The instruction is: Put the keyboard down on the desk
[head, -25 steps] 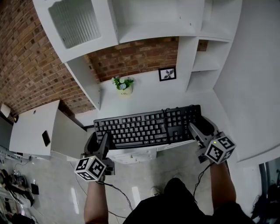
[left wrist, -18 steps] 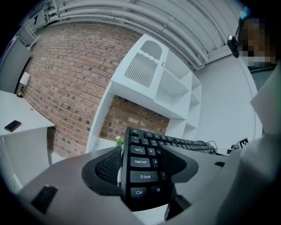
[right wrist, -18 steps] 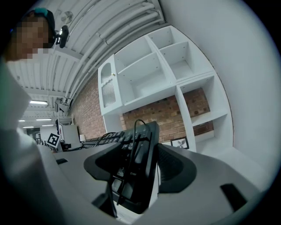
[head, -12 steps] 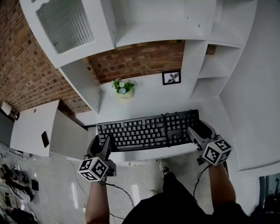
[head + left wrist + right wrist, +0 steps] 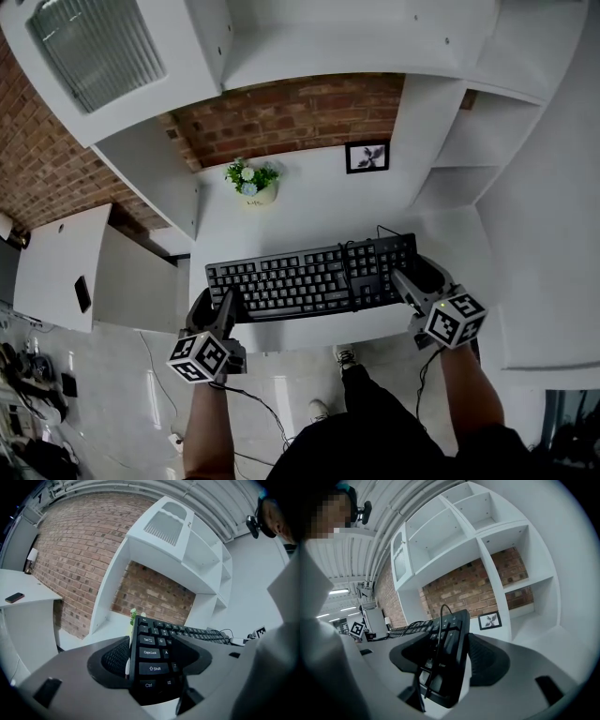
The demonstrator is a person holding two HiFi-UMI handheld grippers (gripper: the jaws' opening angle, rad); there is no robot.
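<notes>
A black full-size keyboard (image 5: 309,277) hangs level over the front part of the white desk (image 5: 309,202), held at both ends. My left gripper (image 5: 222,309) is shut on its left end, jaws clamping the Shift and Ctrl corner (image 5: 152,667). My right gripper (image 5: 412,286) is shut on the right end, over the number pad (image 5: 445,663). The keyboard's black cable (image 5: 438,634) loops across that end. Whether the keyboard touches the desk cannot be told.
A small potted plant (image 5: 248,180) and a framed picture (image 5: 367,157) stand at the back of the desk against the brick wall. White shelving (image 5: 487,122) rises on the right and above. A side table (image 5: 56,267) with a phone (image 5: 82,293) is at the left.
The keyboard and both grippers have moved forward over the desk, away from its front edge. The grips on both ends are unchanged.
</notes>
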